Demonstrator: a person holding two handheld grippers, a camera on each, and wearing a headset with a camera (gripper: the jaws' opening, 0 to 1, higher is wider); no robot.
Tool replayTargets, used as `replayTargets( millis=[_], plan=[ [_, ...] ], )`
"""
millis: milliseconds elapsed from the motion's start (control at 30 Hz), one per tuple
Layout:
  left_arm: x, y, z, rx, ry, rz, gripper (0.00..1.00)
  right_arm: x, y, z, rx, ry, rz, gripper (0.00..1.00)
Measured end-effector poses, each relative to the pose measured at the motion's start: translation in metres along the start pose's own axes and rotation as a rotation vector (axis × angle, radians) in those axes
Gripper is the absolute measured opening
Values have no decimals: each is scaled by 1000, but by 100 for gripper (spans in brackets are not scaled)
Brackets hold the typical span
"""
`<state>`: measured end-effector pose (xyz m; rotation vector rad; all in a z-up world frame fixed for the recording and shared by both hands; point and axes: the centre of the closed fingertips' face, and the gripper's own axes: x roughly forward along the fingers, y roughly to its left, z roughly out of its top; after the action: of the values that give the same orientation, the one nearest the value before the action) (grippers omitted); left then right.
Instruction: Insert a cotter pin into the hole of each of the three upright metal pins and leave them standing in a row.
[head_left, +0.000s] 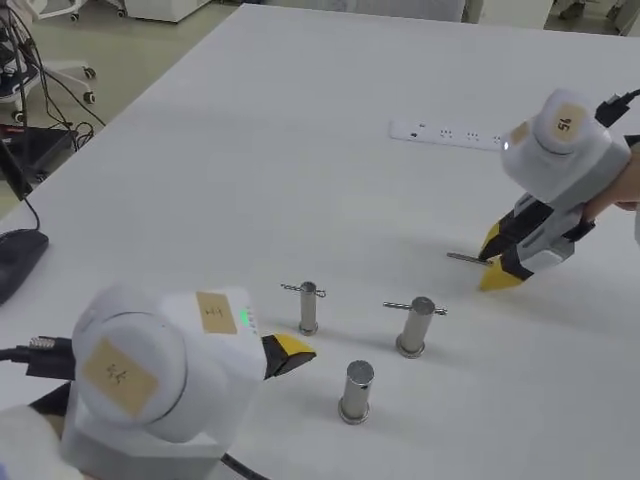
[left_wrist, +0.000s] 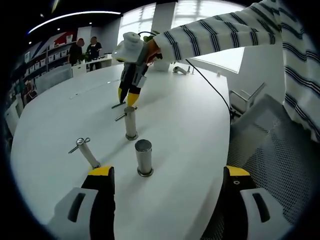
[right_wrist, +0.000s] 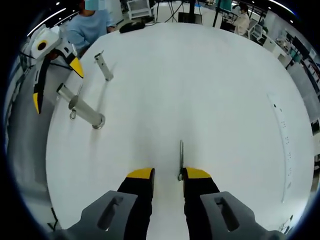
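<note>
Power strip (head_left: 445, 133) end behind right gripper (head_left: 497, 262)

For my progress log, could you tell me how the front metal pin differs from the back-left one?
The front pin is thicker, the back-left pin slimmer. The back-left pin carries a cotter pin through its top; the front pin has none. Both stand upright on the table.
</note>
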<state>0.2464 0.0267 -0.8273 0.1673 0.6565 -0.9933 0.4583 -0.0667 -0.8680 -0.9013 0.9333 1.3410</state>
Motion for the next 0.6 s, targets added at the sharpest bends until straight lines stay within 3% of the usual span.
replayTargets(
  millis=[233,367,600],
  plan=[
    [-3,3,2,-6,-10,11,89,0,-1,1,-3,12,-8,13],
    [-2,4,3,-5,-11,16,89,2,-8,2,26,34,-36,5],
    [-2,5,-1,3,0,15,88,3,-9,3,44,79,-37,4]
  ],
)
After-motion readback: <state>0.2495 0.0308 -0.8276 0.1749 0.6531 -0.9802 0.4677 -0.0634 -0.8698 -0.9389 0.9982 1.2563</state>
